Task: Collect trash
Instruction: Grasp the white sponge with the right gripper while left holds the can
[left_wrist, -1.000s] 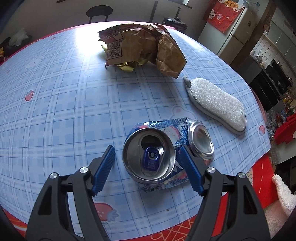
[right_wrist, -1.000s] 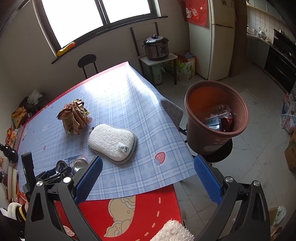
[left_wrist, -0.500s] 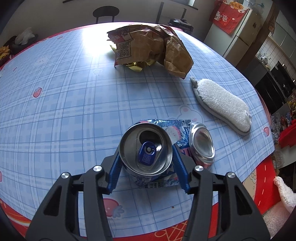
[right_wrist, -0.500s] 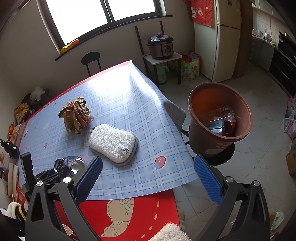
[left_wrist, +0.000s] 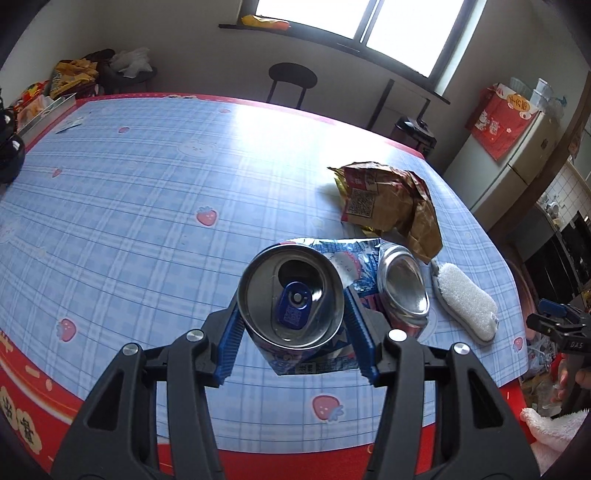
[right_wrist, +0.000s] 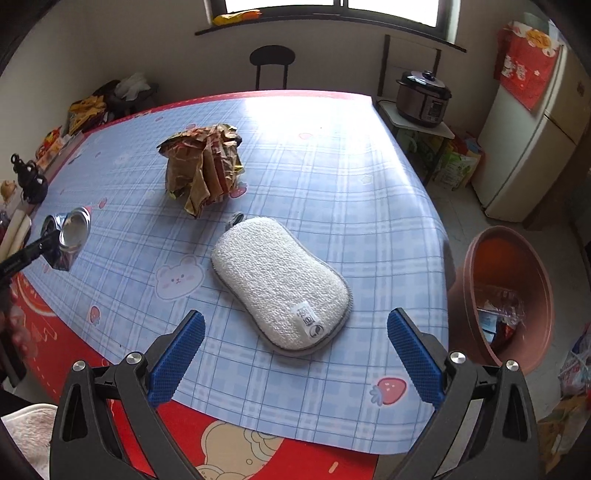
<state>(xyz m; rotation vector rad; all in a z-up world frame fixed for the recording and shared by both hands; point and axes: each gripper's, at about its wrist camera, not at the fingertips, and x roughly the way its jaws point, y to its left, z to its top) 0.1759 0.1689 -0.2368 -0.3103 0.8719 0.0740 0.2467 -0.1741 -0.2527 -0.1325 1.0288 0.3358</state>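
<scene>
My left gripper (left_wrist: 291, 332) is shut on a crushed blue drink can (left_wrist: 291, 295) and holds it lifted above the table; the can also shows in the right wrist view (right_wrist: 68, 236). A crumpled brown snack wrapper (left_wrist: 388, 206) lies on the blue checked tablecloth (left_wrist: 147, 221); it also shows in the right wrist view (right_wrist: 203, 162). My right gripper (right_wrist: 295, 350) is open and empty, above the table's near edge, just before a white sponge pad (right_wrist: 280, 288). A brown trash bin (right_wrist: 513, 295) with wrappers inside stands right of the table.
The sponge pad (left_wrist: 465, 299) lies right of the can. A black stool (right_wrist: 272, 61) stands beyond the table. A rice cooker (right_wrist: 424, 98) on a small stand and a fridge (right_wrist: 535, 140) are at the right. Clutter lines the table's left side (right_wrist: 33, 177).
My left gripper closed on the can and lifted it off the table, tilting the view up. My right gripper moved left over the table's edge toward the sponge pad.
</scene>
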